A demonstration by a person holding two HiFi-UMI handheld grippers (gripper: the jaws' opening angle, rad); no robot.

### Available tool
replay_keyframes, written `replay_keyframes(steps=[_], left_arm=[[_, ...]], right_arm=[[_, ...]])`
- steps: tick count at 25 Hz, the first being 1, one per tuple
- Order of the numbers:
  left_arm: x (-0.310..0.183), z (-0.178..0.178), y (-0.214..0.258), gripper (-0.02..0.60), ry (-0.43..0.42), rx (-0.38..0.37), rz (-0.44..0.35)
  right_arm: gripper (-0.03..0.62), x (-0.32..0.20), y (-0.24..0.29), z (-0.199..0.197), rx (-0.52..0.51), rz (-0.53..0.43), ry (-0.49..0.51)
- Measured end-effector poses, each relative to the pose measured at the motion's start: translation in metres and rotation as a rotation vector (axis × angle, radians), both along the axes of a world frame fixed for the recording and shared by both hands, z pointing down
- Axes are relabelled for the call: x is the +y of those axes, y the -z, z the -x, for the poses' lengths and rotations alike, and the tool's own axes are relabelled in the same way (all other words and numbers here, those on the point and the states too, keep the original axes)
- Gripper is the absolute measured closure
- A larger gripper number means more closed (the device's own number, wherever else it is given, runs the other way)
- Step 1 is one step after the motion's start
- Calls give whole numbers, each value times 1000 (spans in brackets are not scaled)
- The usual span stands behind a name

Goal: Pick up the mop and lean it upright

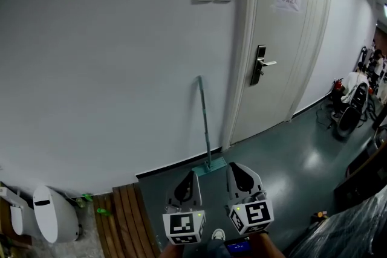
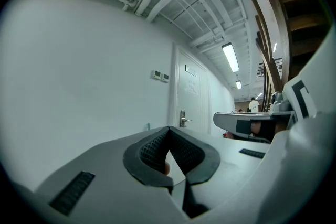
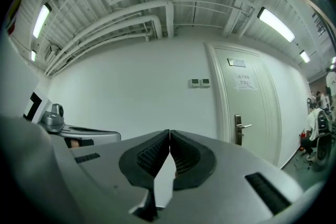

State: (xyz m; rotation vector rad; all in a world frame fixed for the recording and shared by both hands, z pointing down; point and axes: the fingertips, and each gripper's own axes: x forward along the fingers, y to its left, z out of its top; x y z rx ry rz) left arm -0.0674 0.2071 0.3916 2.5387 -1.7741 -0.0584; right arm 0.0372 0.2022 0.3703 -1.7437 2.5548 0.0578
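Two closed, empty hand-held grippers (image 1: 192, 173) (image 1: 233, 166) hover just short of the upright mop (image 1: 204, 124), apparently wall-propped.

Wall (image 1: 91, 69): white paint, matt, smooth.
Door (image 1: 284, 57): white, smooth, faint sheen.
Door handle (image 1: 261, 63): bright metal.
Floor (image 1: 284, 160): dark grey, smooth, glossy, with light reflections.
Slats (image 1: 121, 214): brown wood, grooved.
Mop (image 1: 205, 124): thin pale pole, metal-looking; teal head, plastic-looking.
Left gripper (image 2: 168, 131), right gripper (image 3: 169, 134): grey plastic shells, smooth, matt.
Pads (image 3: 152, 157): black, ribbed, rubber-like.
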Motion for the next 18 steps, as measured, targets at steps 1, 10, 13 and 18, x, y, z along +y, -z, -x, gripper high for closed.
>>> replay_keyframes(steps=[1,10,13,18], left_arm=[[-9,-5,0,568,0,-1,3],[-79,-54,6,568,8,-16,4],[-101,-70,10,568,19,-11,1],[-133,-88,14,568,52,-21,-4]], right_arm=[[577,-9,1,-5,-1,0,1],[577,-79,4,-58,-30,-6,-2],[577,-103,7,-74,-25,-15,14],[577,-137,10,-92,-26,-24,42]])
